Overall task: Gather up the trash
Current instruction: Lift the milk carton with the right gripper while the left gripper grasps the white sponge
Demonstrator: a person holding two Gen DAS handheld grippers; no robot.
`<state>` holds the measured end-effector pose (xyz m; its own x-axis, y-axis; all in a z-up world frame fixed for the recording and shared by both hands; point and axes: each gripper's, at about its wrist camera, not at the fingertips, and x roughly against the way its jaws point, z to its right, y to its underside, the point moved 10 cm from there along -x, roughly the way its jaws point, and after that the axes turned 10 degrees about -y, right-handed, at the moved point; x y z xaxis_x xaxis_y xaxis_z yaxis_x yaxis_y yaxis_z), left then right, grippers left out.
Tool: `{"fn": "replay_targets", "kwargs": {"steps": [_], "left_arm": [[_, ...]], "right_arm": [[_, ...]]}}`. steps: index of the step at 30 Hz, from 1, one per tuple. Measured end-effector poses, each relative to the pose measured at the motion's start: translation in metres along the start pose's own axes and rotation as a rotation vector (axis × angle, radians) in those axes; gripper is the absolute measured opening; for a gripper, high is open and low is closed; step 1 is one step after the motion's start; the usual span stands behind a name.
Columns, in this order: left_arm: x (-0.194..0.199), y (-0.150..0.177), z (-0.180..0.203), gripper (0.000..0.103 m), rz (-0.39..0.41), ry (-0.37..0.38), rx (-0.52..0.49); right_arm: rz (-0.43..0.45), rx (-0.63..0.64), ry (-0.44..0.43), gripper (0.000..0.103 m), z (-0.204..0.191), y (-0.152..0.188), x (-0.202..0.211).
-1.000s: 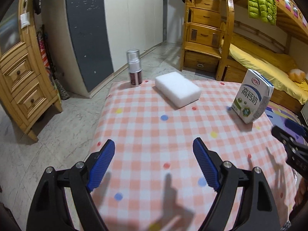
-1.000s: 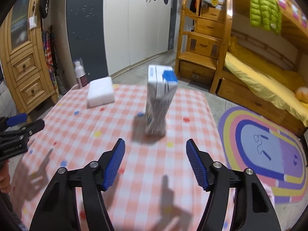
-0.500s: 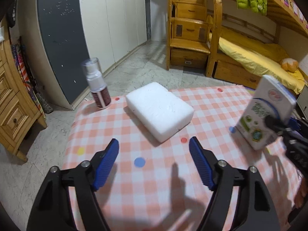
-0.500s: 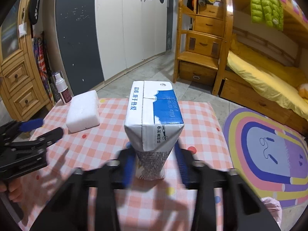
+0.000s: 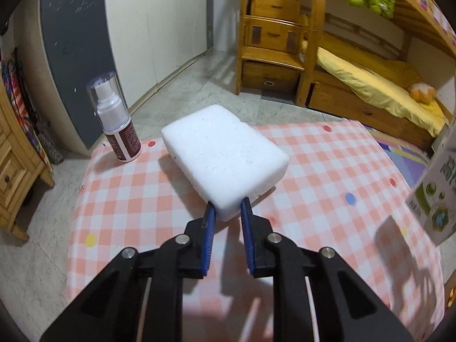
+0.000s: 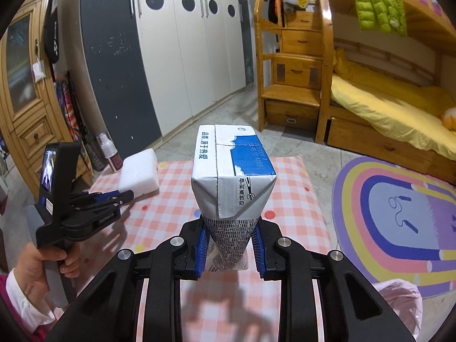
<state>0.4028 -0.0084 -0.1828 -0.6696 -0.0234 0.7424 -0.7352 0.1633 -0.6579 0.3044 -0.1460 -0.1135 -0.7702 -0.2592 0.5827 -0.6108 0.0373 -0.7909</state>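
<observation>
A white foam block [image 5: 225, 154] lies on the checked tablecloth [image 5: 136, 199]. My left gripper [image 5: 227, 206] is closing, and its blue pads pinch the block's near corner. From the right wrist view, the same left gripper [image 6: 125, 195] reaches the foam block [image 6: 139, 171] from the left. My right gripper [image 6: 229, 233] is shut on the lower body of a blue-and-white milk carton [image 6: 232, 171]. The carton is held upright, clear of the cloth, with its shadow below. It also shows at the right edge as the milk carton [image 5: 436, 193] in the left wrist view.
A spray bottle [image 5: 116, 122] stands at the table's far left corner, close to the foam. A pink bag [image 6: 399, 305] lies low on the right by the rainbow rug [image 6: 399, 213]. A wooden bunk bed [image 5: 379, 91] and wardrobes stand beyond. A hand [image 6: 42, 262] holds the left gripper.
My left gripper moved forward to the foam block and closed from wide open onto its corner. My right gripper closed on the milk carton and raised it off the table.
</observation>
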Motion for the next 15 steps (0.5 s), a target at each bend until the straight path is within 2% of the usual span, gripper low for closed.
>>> {"fn": "replay_targets", "kwargs": {"steps": [2,7,12,15], "left_arm": [[0.017,0.005,0.008,0.016,0.013,0.020,-0.023],[0.083,0.021,0.036,0.016,0.105,0.073,-0.096],[0.113,0.077,0.067,0.017,0.090,0.026,-0.251],[0.126,0.100,0.068,0.018,0.070,0.024,-0.258]], "right_arm": [[0.029,0.022,0.024,0.027,-0.002,0.000,0.015],[0.081,0.037,0.060,0.027,-0.005,0.008,0.047],[0.064,-0.013,0.043,0.027,-0.001,0.029,0.058],[0.064,-0.027,0.037,0.027,0.000,0.039,0.066]]}}
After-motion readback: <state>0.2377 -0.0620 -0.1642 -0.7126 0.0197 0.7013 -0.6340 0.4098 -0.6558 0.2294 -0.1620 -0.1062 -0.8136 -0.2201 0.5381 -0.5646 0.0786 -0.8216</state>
